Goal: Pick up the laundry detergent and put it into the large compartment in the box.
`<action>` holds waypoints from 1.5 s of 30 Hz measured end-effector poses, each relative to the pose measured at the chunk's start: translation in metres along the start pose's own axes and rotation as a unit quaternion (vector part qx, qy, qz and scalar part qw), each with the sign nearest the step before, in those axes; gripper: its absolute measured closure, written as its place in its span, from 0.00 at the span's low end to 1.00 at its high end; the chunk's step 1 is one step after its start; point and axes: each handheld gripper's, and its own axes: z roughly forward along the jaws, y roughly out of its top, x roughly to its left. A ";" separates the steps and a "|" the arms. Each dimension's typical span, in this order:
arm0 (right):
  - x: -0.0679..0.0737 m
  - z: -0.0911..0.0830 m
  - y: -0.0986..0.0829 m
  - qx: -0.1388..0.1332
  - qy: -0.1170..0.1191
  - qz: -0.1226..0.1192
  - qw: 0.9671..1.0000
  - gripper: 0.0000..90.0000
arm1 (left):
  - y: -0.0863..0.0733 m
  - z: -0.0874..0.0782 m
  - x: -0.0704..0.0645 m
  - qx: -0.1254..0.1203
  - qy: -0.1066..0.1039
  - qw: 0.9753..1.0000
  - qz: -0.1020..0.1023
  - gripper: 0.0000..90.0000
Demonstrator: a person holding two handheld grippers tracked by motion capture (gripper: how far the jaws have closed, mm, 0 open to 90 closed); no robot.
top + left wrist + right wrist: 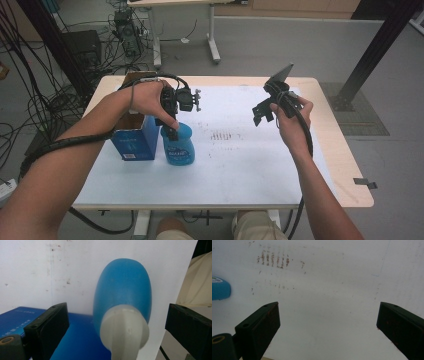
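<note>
A blue bottle (pixel 178 146) with a white cap (pixel 124 329) stands upright on the white table sheet (pixel 240 160), right beside a blue carton (pixel 134 140). My left gripper (pixel 172 117) hangs just above the bottle's top. In the left gripper view its jaws stand wide apart on either side of the cap and touch nothing. The bottle's blue body (pixel 123 292) spreads out below the cap, and the carton (pixel 75 340) lies to its left. My right gripper (pixel 267 107) is held above the table's right half, open, with bare sheet under it.
A patch of brown specks (pixel 222 136) marks the sheet near the middle. The bottle's edge (pixel 219 288) sits at the far left of the right gripper view. Cables and equipment (pixel 75 45) crowd the floor beyond the table's far left corner.
</note>
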 end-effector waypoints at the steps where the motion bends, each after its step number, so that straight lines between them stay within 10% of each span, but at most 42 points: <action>1: 0.000 0.001 0.000 -0.001 0.000 -0.001 1.000 0.05 | 0.002 0.004 -0.001 0.001 0.001 1.000 0.002 0.06; 45: -0.005 0.005 0.001 0.002 0.010 -0.001 1.000 0.05 | 0.002 0.032 -0.007 0.005 0.007 1.000 -0.005 0.06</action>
